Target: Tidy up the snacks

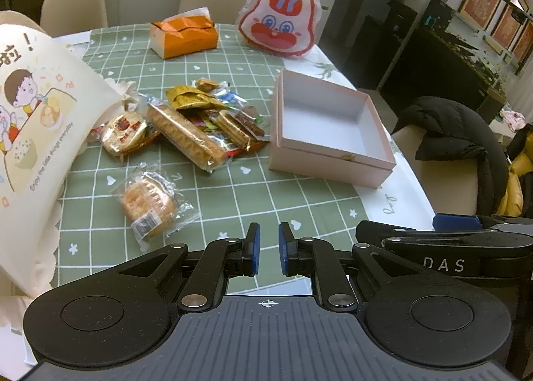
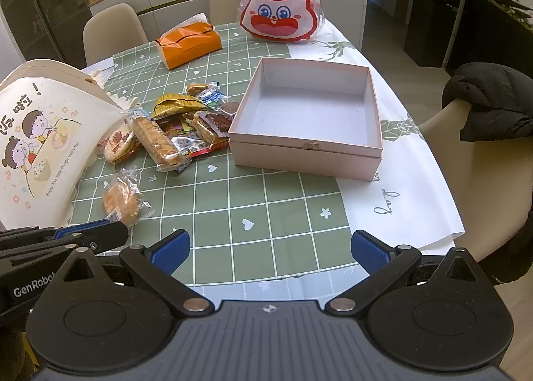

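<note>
Where legible: right tool [image 2: 269, 252] "GenRobot", bag [image 2: 40, 134] "Enjoy".

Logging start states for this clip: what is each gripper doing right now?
Left gripper: jaws narrowly parted, holding nothing.
Right gripper: jaws wide open, holding nothing.

Green checked tablecloth [image 2: 253, 201], pink box [image 2: 306, 151], orange tissue box [image 2: 190, 44]

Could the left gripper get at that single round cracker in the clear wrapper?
Probably yes. The round cracker in its clear wrapper lies alone on the green checked tablecloth, just ahead-left of the left gripper, with nothing between.
</note>
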Demonstrator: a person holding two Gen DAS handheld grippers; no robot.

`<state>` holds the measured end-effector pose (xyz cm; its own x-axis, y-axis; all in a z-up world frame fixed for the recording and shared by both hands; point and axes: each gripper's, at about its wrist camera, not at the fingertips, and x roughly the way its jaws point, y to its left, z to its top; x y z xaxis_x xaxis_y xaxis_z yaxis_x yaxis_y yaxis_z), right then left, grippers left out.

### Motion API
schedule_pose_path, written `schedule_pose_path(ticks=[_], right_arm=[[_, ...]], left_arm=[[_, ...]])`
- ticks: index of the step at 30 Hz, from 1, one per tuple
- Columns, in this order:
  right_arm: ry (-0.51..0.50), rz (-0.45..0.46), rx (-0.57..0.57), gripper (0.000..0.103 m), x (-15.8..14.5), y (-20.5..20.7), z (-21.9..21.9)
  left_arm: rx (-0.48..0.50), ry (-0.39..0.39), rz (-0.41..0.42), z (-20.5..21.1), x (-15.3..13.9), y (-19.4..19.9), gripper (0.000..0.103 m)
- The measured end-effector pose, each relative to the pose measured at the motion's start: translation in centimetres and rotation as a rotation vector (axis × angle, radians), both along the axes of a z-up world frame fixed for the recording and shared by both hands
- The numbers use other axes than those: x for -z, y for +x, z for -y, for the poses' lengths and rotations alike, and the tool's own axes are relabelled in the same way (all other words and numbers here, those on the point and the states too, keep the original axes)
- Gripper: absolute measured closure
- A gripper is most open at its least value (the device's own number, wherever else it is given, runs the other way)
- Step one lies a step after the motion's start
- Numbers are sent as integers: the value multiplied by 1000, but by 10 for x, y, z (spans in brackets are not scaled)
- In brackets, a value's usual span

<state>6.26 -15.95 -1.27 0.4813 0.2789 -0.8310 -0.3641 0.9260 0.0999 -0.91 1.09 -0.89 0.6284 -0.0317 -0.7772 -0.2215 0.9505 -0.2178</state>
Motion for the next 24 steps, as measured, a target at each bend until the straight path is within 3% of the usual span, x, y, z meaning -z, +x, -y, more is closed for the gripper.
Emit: schedule_pose_path(ticks=[10, 11, 14, 17, 20, 24], right_arm=[[-3, 15, 3, 0, 9, 10, -1], [0, 33, -8, 0, 10, 11, -1], [-28, 133, -74, 0, 19, 11, -9], [-107, 186, -167, 0, 39, 10, -21], [-82, 144, -216, 0, 57, 16, -25], [55, 50, -297, 0, 71, 28, -31]], left_arm=[[-21, 7, -14, -9, 18, 12, 88], [-26, -16, -5, -13, 25, 14, 84], [-135, -62, -79, -36, 55, 19, 83], [-276, -95, -74, -68, 75, 15, 83], [-357, -132, -32, -100, 83, 11, 83], [-447, -116, -95, -125, 89, 16, 83]])
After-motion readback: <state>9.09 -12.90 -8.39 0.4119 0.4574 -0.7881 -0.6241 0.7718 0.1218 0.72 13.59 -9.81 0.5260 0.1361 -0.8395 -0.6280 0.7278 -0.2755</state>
